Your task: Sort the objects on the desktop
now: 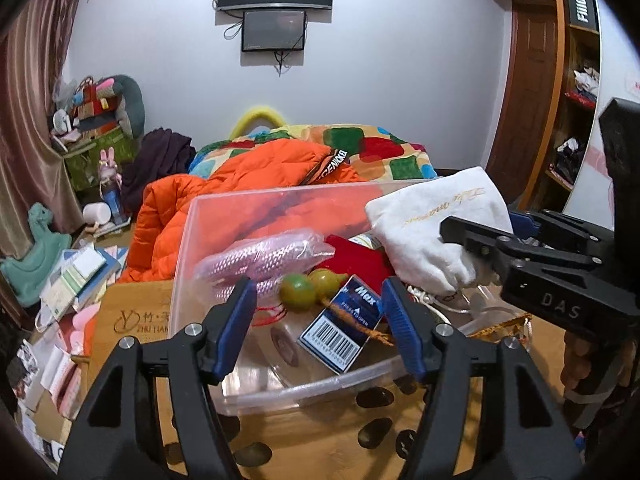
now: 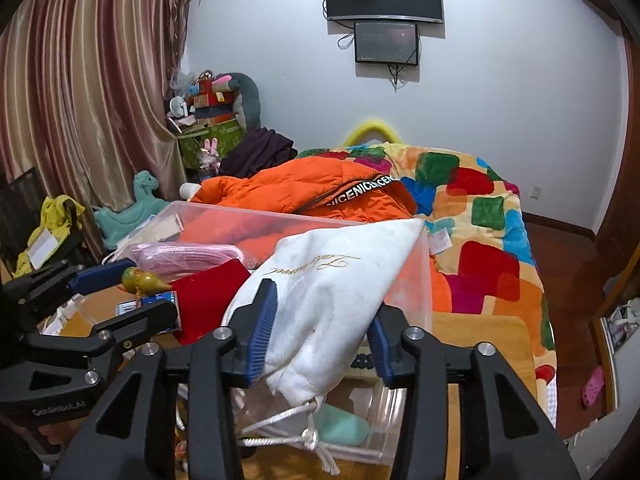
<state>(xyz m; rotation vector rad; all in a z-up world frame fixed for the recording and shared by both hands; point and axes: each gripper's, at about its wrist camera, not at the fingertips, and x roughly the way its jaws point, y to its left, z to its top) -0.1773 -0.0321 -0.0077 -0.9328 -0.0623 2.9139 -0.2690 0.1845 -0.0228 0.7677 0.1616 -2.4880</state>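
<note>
A clear plastic bin stands on the wooden table. It holds a pink mesh packet, a red cloth, a green-yellow gourd and a blue Max box. My left gripper is open above the bin, its pads either side of the gourd and box, holding nothing. My right gripper is shut on a white drawstring pouch and holds it over the bin's right side; the pouch also shows in the left wrist view. The bin shows in the right wrist view.
A bed with an orange jacket and a patchwork blanket lies behind the table. Books and papers are piled at the left. A bamboo board lies left of the bin. A mint object lies in the bin.
</note>
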